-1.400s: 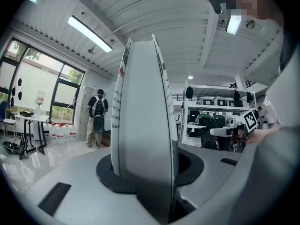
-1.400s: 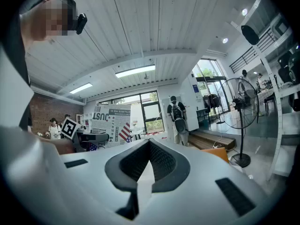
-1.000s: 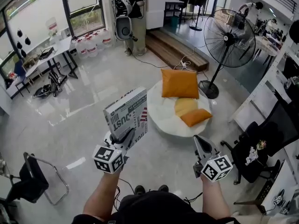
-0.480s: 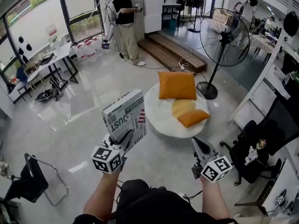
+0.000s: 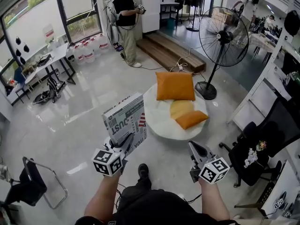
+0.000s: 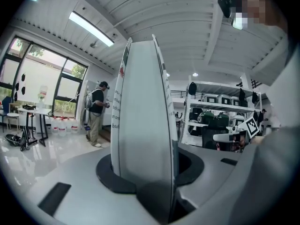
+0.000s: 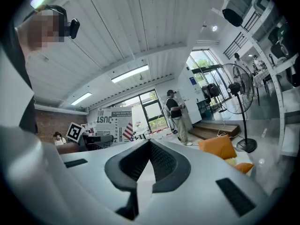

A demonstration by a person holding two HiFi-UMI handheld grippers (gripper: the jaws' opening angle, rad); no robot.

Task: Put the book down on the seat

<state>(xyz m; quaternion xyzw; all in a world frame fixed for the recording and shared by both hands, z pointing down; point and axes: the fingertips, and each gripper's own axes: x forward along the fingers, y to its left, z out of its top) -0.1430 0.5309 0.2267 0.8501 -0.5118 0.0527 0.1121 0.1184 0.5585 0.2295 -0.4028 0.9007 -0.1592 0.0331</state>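
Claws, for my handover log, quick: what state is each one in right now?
Left claw: closed on the book.
Right claw: closed, empty.

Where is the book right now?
In the head view the book stands upright in the left gripper, left of the round white seat.

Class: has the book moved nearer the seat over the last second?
No. The book stays just left of the seat's rim, clamped in the left gripper's jaws.
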